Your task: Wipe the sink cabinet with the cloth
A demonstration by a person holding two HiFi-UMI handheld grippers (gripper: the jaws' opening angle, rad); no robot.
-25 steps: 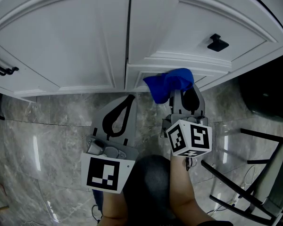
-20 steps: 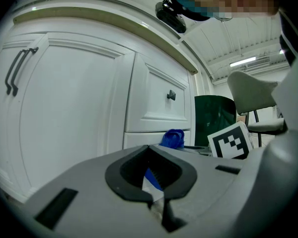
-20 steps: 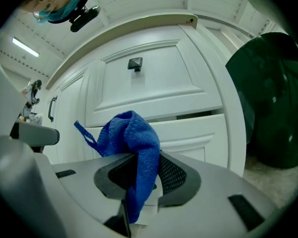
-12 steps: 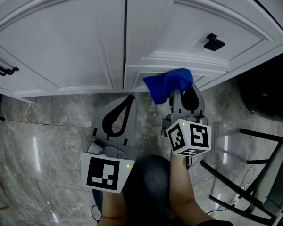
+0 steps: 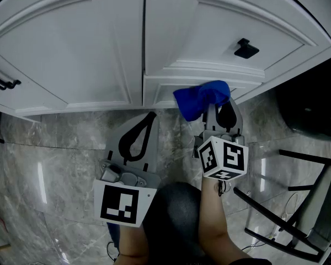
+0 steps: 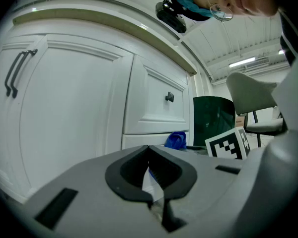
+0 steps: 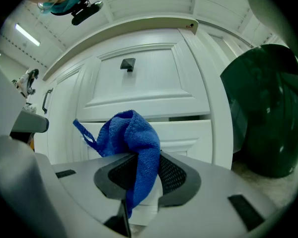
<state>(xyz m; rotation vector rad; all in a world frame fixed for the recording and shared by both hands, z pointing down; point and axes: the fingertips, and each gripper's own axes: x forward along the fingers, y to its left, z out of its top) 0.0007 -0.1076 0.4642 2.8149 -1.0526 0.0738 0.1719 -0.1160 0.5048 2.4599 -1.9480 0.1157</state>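
Right gripper [image 5: 220,110] is clamping a bunched blue cloth [image 5: 201,99] tight between its jaws, the fabric spilling up and out past the tips, as a person is crouching low at a white sink cabinet [image 5: 88,48]. The cloth is sitting at the cabinet's bottom rail, just under the drawer front with the black knob [image 5: 246,48]; whether it is pressing on the paint cannot be told. Left gripper [image 5: 150,118] is hovering beside it over the grey marble floor [image 5: 55,148], jaws closed together on nothing, pointing toward the seam between the two doors. A dark green container [image 7: 268,128] is standing right of the cabinet, and a black bar handle [image 5: 0,79] is showing on the far-left door.
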